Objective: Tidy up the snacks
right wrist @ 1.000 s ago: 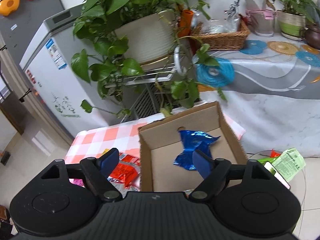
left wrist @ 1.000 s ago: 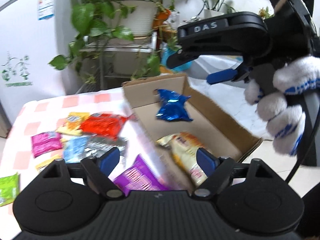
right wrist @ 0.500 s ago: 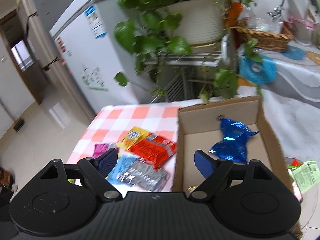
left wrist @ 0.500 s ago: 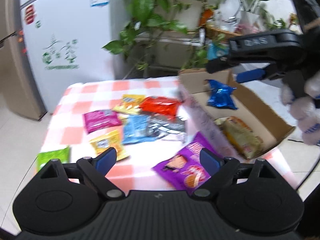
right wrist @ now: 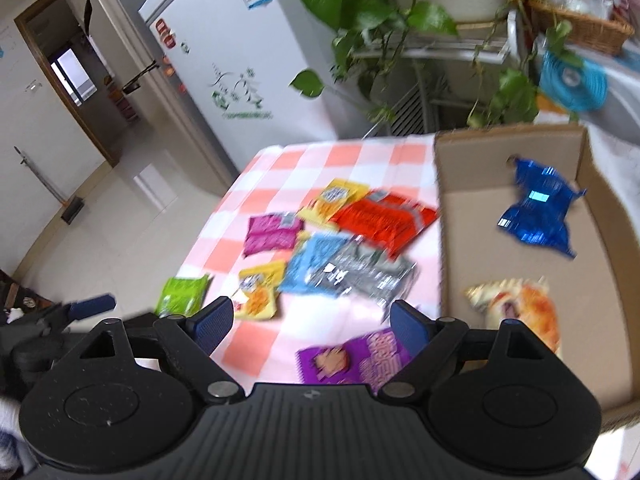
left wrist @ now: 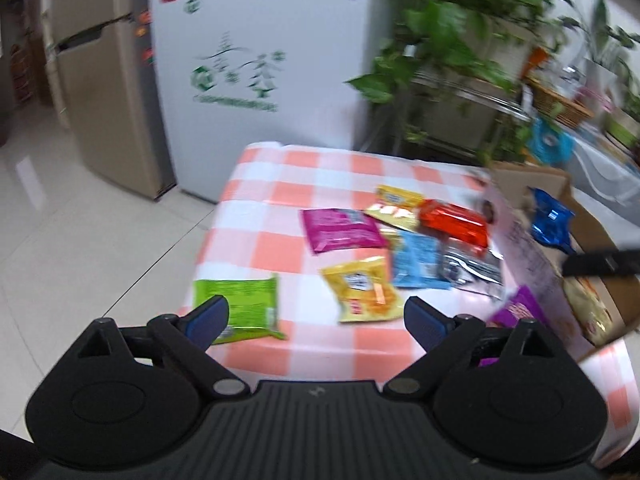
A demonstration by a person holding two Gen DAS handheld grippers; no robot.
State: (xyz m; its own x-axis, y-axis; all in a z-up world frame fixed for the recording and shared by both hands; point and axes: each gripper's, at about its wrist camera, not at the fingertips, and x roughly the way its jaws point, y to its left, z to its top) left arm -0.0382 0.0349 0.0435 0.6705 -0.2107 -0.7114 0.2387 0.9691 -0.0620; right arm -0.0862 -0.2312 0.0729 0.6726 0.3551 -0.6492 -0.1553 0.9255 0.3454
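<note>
1. Your left gripper (left wrist: 316,316) and right gripper (right wrist: 312,320) hold nothing; both jaws are opening, probably readying a pickup.
2. 2 snacks lie in the cardboard box (right wrist: 448,240) at 3 o'clock; loose packets (right wrist: 320,264) wait on the checked table (right wrist: 352,156) at 12 o'clock.

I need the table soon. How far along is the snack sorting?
Early on. Done: two packets, a blue one and an orange one, lie in the cardboard box. In hand: nothing; both grippers' jaws are opening, empty. Left: about eight packets on the checked tablecloth, from the green one to the purple one.
</note>
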